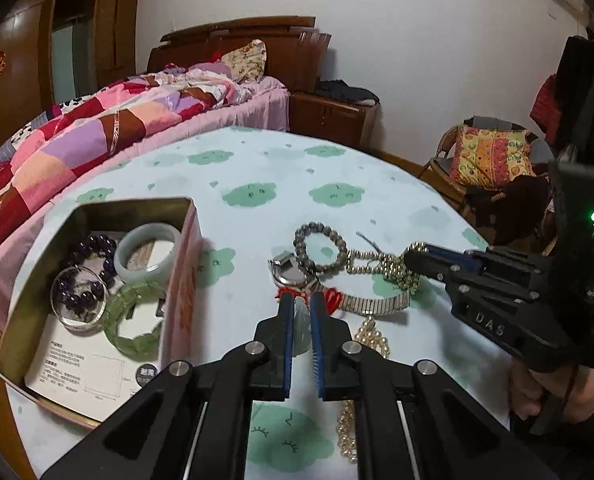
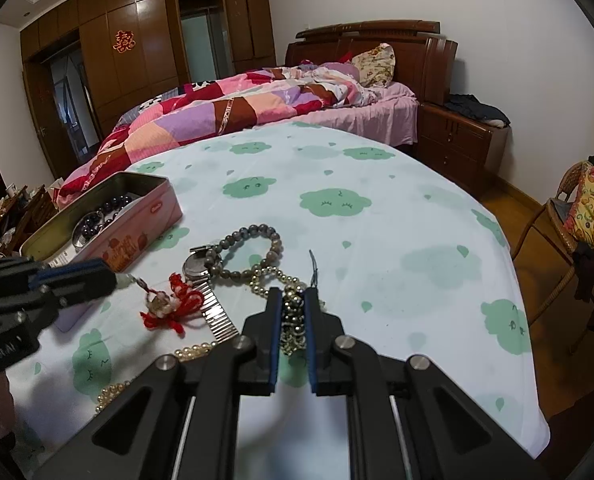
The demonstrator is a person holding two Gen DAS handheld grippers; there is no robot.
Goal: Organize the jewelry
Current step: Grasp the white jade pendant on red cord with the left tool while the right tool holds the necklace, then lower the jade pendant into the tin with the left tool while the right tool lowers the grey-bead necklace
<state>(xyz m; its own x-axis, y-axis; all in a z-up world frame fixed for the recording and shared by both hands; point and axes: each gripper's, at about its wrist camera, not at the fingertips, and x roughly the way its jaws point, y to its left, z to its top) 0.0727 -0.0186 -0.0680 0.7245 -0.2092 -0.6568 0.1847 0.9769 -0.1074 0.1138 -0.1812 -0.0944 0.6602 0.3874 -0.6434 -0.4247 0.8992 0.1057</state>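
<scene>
A pink tin box at the left holds a pale jade bangle, a green bangle, a dark bead bracelet and a clear bangle. On the cloth lie a grey bead bracelet, a watch with metal band and a pearl necklace. My left gripper is shut on a pale green pendant with red cord. My right gripper is shut on a gold bead bracelet; it also shows in the left wrist view.
The table wears a white cloth with green clouds. A bed stands behind it, a nightstand at the back right, and a wicker chair with a cushion at the right.
</scene>
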